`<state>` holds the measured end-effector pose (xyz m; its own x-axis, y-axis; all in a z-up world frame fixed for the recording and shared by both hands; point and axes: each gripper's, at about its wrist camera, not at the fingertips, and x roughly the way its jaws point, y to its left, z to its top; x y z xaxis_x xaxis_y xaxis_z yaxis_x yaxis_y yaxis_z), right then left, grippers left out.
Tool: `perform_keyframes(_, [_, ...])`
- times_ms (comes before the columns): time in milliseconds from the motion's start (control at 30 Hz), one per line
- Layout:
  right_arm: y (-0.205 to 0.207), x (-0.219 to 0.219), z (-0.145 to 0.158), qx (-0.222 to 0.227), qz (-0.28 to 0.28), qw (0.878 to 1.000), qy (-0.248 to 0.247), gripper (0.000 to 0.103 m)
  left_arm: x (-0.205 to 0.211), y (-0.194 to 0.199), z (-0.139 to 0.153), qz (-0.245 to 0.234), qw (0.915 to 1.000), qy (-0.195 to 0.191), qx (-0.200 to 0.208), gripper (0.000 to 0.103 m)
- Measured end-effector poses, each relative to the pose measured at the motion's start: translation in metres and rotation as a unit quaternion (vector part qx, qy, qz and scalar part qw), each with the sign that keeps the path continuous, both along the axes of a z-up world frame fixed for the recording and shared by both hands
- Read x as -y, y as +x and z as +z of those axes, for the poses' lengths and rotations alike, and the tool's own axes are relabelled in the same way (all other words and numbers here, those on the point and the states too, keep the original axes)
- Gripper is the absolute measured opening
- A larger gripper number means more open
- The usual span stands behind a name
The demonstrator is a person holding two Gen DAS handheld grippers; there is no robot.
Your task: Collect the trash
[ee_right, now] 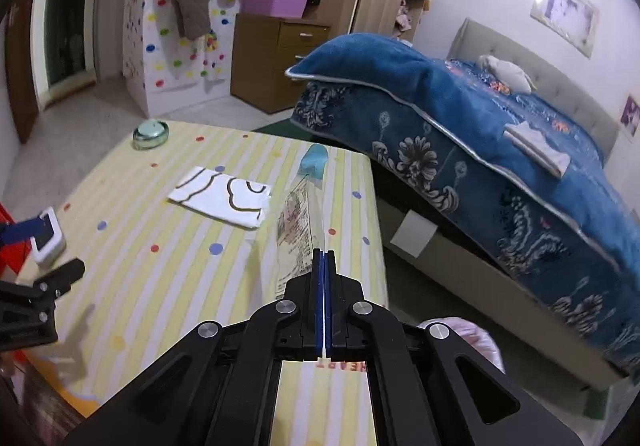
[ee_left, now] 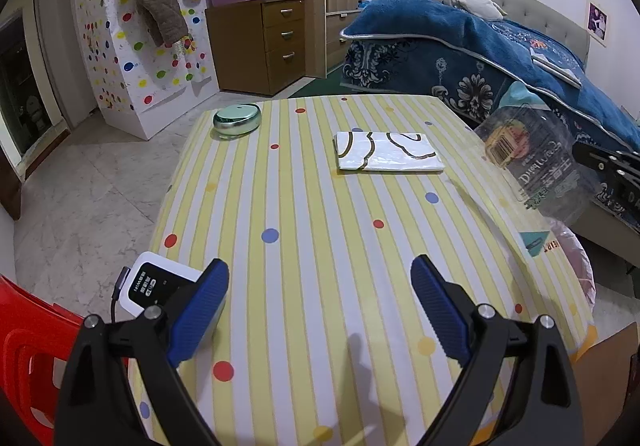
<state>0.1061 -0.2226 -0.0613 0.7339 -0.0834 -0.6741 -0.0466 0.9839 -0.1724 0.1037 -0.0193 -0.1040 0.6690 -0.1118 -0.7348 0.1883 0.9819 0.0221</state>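
My right gripper [ee_right: 324, 266] pinches the flattened plastic bottle [ee_right: 298, 222] tight; its long axis runs straight ahead above the counter [ee_right: 160, 266]; the bin bag [ee_right: 472, 338] lies below-right; my left gripper [ee_left: 320, 310] gapes empty.

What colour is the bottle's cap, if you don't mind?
Light blue cap; the right wrist view shows it best.

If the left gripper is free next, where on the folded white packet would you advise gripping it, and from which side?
Probably the near long edge of the folded white packet, approached low from the left gripper side. It lies flat on the striped table, so only its thin edges offer purchase; that edge faces the open gripper unobstructed.
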Motion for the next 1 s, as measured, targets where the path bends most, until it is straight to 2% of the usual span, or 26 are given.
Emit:
perform_keyframes(133, [0.003,-0.008,-0.007,-0.022,0.027,0.999,0.005,0.0,-0.001,-0.002,0.0,-0.001,1.0,-0.004,0.001,0.09])
perform_keyframes(300, [0.0,-0.027,-0.013,-0.036,0.06,0.996,0.048,0.0,-0.007,-0.004,0.001,0.005,0.9999,-0.009,0.002,0.09])
perform_keyframes(367, [0.0,-0.032,-0.014,-0.044,0.077,0.993,0.083,0.003,-0.01,-0.003,0.002,0.007,0.9999,-0.01,0.002,0.09])
perform_keyframes(500, [-0.003,-0.047,-0.016,-0.05,0.103,0.988,0.102,0.004,-0.015,-0.003,0.0,0.011,0.9998,-0.014,0.0,0.09])
perform_keyframes(667, [0.0,-0.049,-0.026,-0.064,0.094,0.989,0.092,0.0,-0.013,-0.005,-0.006,0.001,0.9999,-0.013,-0.01,0.09])
perform_keyframes(1000, [-0.006,-0.018,-0.038,-0.079,0.067,0.977,0.187,0.0,0.031,-0.011,-0.035,-0.064,0.9974,0.017,-0.028,0.088])
